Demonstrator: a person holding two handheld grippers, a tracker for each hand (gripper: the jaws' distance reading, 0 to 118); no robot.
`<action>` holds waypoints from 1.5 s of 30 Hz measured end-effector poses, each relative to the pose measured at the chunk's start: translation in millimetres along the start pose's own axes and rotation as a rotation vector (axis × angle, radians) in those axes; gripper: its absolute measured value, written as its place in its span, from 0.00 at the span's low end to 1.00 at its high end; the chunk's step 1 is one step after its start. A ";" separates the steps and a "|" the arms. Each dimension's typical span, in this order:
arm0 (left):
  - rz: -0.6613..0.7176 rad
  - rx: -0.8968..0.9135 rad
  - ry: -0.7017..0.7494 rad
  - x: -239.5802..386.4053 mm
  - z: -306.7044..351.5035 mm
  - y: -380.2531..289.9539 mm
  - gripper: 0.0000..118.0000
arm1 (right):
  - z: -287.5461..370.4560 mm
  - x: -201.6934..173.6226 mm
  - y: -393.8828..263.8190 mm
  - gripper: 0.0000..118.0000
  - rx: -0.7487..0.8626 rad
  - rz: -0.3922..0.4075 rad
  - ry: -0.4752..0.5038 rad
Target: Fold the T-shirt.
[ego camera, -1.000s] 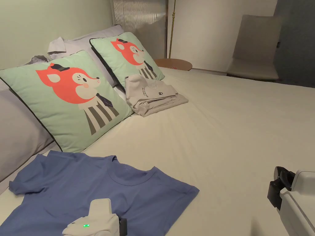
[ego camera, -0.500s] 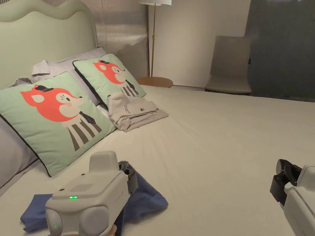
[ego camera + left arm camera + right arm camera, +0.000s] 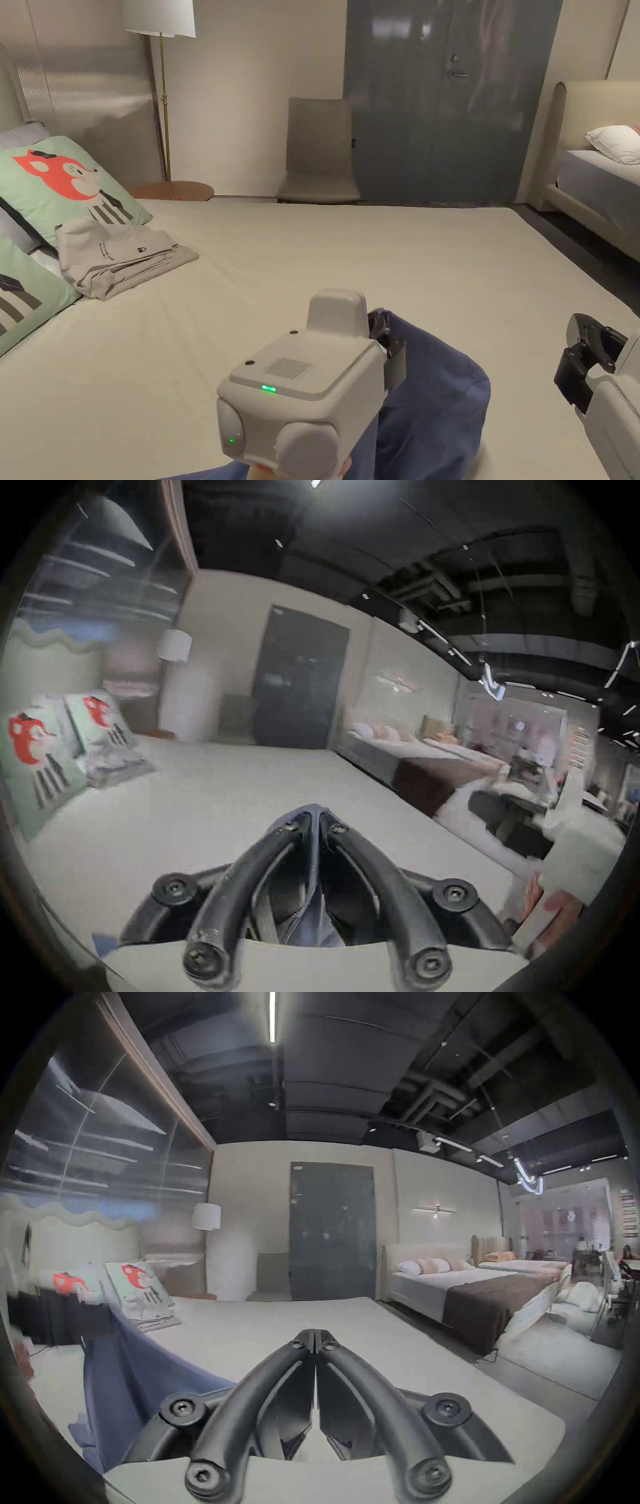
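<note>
The blue T-shirt [image 3: 431, 400] hangs bunched over the cream bed, lifted by my left gripper [image 3: 384, 337]. In the left gripper view the jaws are shut on a fold of the blue T-shirt [image 3: 313, 920], which runs between them up to the left gripper's tips [image 3: 316, 814]. The right gripper view has the T-shirt [image 3: 138, 1366] draping down at the left, apart from my right gripper [image 3: 315, 1335], whose jaws are shut with nothing between them. In the head view my right gripper [image 3: 587, 362] sits at the lower right, off the cloth.
A folded beige garment [image 3: 115, 256] lies by the fox-print pillows [image 3: 59, 184] at the bed's left. The cream bed sheet [image 3: 350, 262] stretches wide ahead. A chair [image 3: 319, 156], floor lamp [image 3: 159, 25] and dark door [image 3: 437, 94] stand beyond; another bed [image 3: 600, 181] is at right.
The T-shirt lay flat a second ago; my left gripper has taken hold of it and lifted it, bunched, toward the right. The head camera has swung right. The right gripper has barely moved.
</note>
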State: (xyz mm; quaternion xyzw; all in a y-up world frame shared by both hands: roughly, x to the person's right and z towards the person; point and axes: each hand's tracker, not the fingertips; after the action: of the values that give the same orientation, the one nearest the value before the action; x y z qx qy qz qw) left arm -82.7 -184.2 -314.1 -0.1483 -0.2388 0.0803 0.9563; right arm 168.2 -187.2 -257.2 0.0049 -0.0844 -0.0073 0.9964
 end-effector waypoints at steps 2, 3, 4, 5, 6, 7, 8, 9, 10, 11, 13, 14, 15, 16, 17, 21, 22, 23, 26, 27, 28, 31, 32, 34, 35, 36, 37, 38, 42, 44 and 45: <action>0.008 -0.112 -0.039 12.9 -22.8 -33.6 0.01 | 6.6 15.2 -1.7 0.00 -0.005 -0.001 -0.023; 0.019 -0.184 -0.056 17.5 -33.8 -53.0 0.01 | 9.8 21.6 -3.4 0.00 -0.008 -0.003 -0.037; 0.039 -0.246 -0.066 21.8 -40.4 -70.7 0.01 | 11.9 25.3 -4.8 0.00 -0.010 -0.005 -0.045; 0.060 -0.326 -0.089 24.6 -48.9 -93.3 0.01 | 14.1 28.8 -7.4 0.00 -0.016 -0.007 -0.053; 0.079 -0.399 -0.107 27.1 -55.2 -113.6 0.01 | 15.8 31.6 -9.7 0.00 -0.021 -0.010 -0.056; 0.087 -0.461 -0.113 29.1 -59.8 -131.5 0.01 | 16.7 33.1 -12.0 0.00 -0.027 -0.012 -0.058; 0.084 -0.528 -0.108 32.3 -62.0 -151.5 0.01 | 17.3 34.1 -14.4 0.00 -0.034 -0.012 -0.060; 0.073 -0.588 -0.103 34.3 -64.6 -168.9 0.01 | 17.3 33.8 -17.0 0.00 -0.041 -0.010 -0.060; 0.054 -0.626 -0.093 35.3 -66.0 -182.2 0.01 | 17.4 33.4 -19.1 0.00 -0.046 -0.011 -0.059; 0.033 -0.656 -0.080 35.8 -67.1 -195.2 0.01 | 17.4 32.7 -21.2 0.00 -0.052 -0.013 -0.056; 0.024 -0.664 -0.064 35.3 -64.3 -207.1 0.01 | 17.4 29.9 -23.9 0.00 -0.058 -0.019 -0.050; 0.037 -0.635 -0.079 31.6 -60.6 -204.6 0.02 | 17.2 27.7 -25.4 0.00 -0.061 -0.020 -0.044; 0.055 -0.622 -0.087 29.3 -60.0 -196.5 0.08 | 16.7 25.4 -26.6 0.00 -0.063 -0.018 -0.039; 0.077 -0.630 -0.085 27.9 -58.5 -190.1 0.25 | 16.2 23.6 -27.3 0.00 -0.066 -0.015 -0.036; 0.107 -0.619 -0.084 23.4 -55.8 -180.5 0.55 | 15.5 22.3 -27.8 0.00 -0.070 -0.013 -0.031; 0.099 -0.381 -0.013 -0.8 -24.0 -127.3 0.86 | 16.0 17.4 -25.9 0.00 -0.063 -0.007 -0.013; 0.076 -0.317 0.021 -8.9 -13.4 -112.6 0.86 | 15.6 16.5 -25.2 0.00 -0.060 -0.004 -0.011; 0.052 -0.259 0.071 -19.0 -1.6 -96.6 0.86 | 14.7 15.0 -24.2 0.00 -0.055 -0.002 -0.008; -0.007 -0.084 0.240 -55.2 40.6 -53.0 0.86 | 12.0 11.5 -22.4 0.00 -0.047 -0.012 0.002; -0.019 -0.035 0.296 -66.1 55.1 -43.2 0.86 | 11.6 9.7 -22.5 0.00 -0.045 -0.015 0.005; -0.034 0.015 0.365 -78.5 70.3 -33.3 0.86 | 11.2 7.6 -22.8 0.00 -0.043 -0.017 0.009; -0.033 0.152 0.563 -111.7 121.9 -12.0 0.66 | 9.1 1.2 -24.7 0.00 -0.042 -0.026 0.025; -0.025 0.177 0.609 -119.1 131.1 -8.0 0.43 | 8.1 -0.7 -25.2 0.00 -0.043 -0.028 0.029; -0.001 0.221 0.695 -133.0 152.3 -1.5 0.07 | 5.8 -4.9 -26.6 0.00 -0.045 -0.031 0.037; 0.010 0.246 0.705 -138.3 160.7 0.0 0.01 | 4.8 -6.9 -27.0 0.00 -0.047 -0.035 0.042; 0.029 0.266 0.712 -142.4 167.1 1.1 0.01 | 4.1 -9.1 -27.6 0.00 -0.048 -0.038 0.047; 0.026 0.251 0.704 -145.8 171.5 1.6 0.01 | 3.4 -11.3 -28.2 0.00 -0.049 -0.040 0.052; 0.022 0.244 0.702 -148.1 173.6 1.4 0.01 | 2.9 -13.2 -28.6 0.00 -0.051 -0.039 0.056; 0.034 0.142 0.671 -153.9 162.8 -13.0 0.01 | 1.7 -18.9 -30.6 0.00 -0.059 -0.037 0.071; 0.068 0.052 0.630 -157.0 151.0 -26.5 0.01 | 2.1 -19.8 -32.2 0.00 -0.063 -0.034 0.076; 0.093 -0.003 0.618 -158.9 142.9 -36.4 0.03 | 2.6 -20.0 -33.5 0.00 -0.067 -0.033 0.077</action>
State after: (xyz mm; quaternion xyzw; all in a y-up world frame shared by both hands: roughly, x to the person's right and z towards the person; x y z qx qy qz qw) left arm -287.1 -219.2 -250.8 -0.1776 0.0702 0.0747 0.9787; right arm 147.6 -220.4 -258.4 -0.0267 -0.0457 -0.0262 0.9983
